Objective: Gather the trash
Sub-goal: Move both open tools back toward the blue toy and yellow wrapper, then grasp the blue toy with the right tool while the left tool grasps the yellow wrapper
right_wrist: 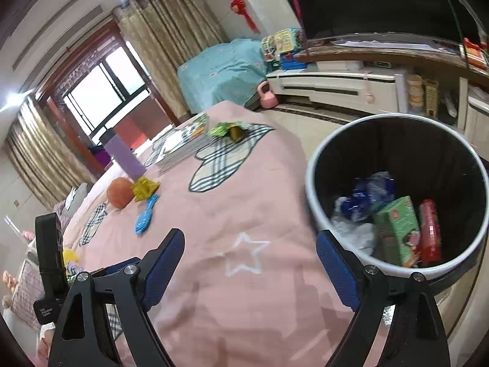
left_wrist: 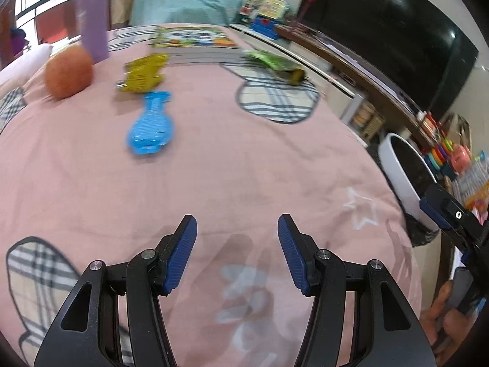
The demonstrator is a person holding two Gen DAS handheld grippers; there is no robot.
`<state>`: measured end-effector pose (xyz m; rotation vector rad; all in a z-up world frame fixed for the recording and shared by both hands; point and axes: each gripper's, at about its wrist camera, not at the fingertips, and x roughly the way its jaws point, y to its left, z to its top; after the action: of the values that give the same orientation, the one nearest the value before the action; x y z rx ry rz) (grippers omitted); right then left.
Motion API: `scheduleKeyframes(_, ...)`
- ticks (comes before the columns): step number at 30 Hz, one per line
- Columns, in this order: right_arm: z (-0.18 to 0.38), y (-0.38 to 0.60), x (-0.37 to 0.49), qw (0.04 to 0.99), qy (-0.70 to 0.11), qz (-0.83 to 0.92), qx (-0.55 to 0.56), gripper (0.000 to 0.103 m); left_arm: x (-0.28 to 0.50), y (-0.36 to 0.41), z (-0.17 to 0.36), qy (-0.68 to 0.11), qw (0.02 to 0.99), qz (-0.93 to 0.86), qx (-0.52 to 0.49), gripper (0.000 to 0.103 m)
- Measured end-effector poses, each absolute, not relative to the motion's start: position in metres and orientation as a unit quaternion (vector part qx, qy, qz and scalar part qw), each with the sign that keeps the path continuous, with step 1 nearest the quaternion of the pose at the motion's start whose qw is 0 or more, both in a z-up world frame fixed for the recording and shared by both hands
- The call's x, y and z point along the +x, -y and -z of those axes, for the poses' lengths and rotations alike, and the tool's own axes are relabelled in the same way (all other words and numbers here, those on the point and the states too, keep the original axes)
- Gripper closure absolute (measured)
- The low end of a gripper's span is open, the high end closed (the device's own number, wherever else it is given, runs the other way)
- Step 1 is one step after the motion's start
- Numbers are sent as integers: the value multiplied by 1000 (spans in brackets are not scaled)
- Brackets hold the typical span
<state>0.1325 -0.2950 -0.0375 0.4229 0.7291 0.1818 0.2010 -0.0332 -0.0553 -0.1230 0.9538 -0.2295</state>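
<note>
My left gripper (left_wrist: 237, 252) is open and empty above the pink bedspread (left_wrist: 214, 183). A yellow wrapper (left_wrist: 143, 73) and a green wrapper (left_wrist: 275, 64) lie far ahead on the bed. My right gripper (right_wrist: 250, 263) is open and empty over the bed's edge, next to the white trash bin (right_wrist: 308, 177). The bin holds a green carton (right_wrist: 397, 229), a red packet (right_wrist: 429, 232) and blue and white plastic (right_wrist: 366, 195). The yellow wrapper (right_wrist: 143, 188) and green wrapper (right_wrist: 224, 130) also show in the right wrist view. The bin (left_wrist: 394, 165) stands at the bed's right side.
An orange ball (left_wrist: 68, 72), a blue plastic comb (left_wrist: 151, 124), a purple bottle (left_wrist: 93, 27) and a stack of picture books (left_wrist: 192, 41) lie on the bed. A TV (left_wrist: 391, 30) and low cabinet (right_wrist: 336, 85) run along the right wall.
</note>
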Motion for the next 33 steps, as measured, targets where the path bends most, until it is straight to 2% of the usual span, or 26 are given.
scheduleKeyframes(26,52,140,191,887,-394,-203,128,13,219,-105,59,-446,890,-12,-95,47)
scheduleKeyframes(30,57,118,208,880,-403,-216,125,16,227,-117,63,-449,888,-24,-98,47)
scheduleKeyframes(33,58,102,221,877,-409,-225,116,26,232,-124,65,-451,887,-31,-99,47)
